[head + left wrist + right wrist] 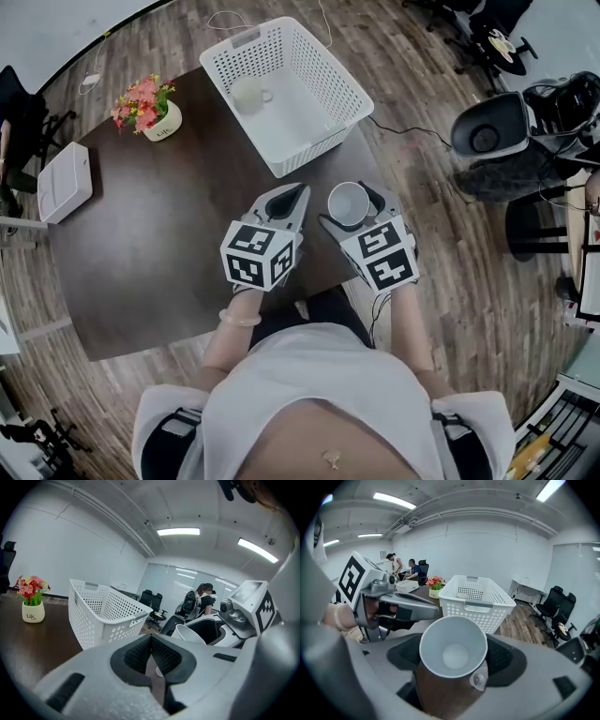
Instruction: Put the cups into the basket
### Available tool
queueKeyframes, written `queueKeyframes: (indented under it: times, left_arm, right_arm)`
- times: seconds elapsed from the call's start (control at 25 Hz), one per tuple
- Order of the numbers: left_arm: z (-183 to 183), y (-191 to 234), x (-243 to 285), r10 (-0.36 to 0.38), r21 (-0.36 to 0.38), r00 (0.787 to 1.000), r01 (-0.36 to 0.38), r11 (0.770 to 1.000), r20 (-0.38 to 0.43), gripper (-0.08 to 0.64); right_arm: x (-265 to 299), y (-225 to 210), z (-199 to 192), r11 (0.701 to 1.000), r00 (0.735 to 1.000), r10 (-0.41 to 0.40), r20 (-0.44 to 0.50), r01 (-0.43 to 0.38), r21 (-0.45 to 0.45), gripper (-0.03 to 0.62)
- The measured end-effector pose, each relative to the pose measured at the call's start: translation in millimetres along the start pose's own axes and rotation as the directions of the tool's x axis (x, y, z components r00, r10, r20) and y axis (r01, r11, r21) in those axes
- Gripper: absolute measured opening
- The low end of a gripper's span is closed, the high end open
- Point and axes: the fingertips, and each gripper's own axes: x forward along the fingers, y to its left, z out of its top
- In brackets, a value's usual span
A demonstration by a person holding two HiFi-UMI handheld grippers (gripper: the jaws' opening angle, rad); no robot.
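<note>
Right gripper (pixel 349 206): I am holding it clamped on a white cup (pixel 453 646), mouth facing back toward me. The basket (pixel 477 603) is standing ahead across the table, well apart, one cup (pixel 248 94) inside. Left gripper (pixel 151 641) is sitting closed and empty.

We see a dark brown tabletop (pixel 141 253) on a wood-plank floor (pixel 450 253). Near its far left corner sits a small white pot of pink and red flowers (pixel 150 110), and a flat white box (pixel 64 185) lies at its left edge. A thin cable (pixel 411 130) runs over the floor toward a grey and black machine (pixel 489 127) on the right. Black office chairs (pixel 558 604) stand near the far wall.
</note>
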Motion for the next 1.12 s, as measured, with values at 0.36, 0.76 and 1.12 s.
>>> queueKeyframes:
  times: [0.36, 0.76, 1.12]
  left_arm:
    - [13.8, -1.9, 0.3, 0.011, 0.013, 1.000, -0.011, 1.000, 0.004, 0.011]
    - [75.3, 18.8, -9.8, 0.044, 0.076, 0.996, -0.049, 0.996, 0.074, 0.011]
    - [134.9, 64.6, -16.0, 0.122, 0.143, 0.983, -0.141, 0.980, 0.134, 0.011]
  right_arm:
    - [-1.4, -8.6, 11.0, 0.998, 0.999, 0.044, 0.005, -0.043, -0.042, 0.399]
    - [-18.8, -26.0, 82.6, 0.983, 0.986, 0.143, 0.091, -0.131, -0.126, 0.399]
    - [-2.8, -48.9, 151.7, 0.965, 0.983, 0.158, 0.095, -0.133, -0.227, 0.399]
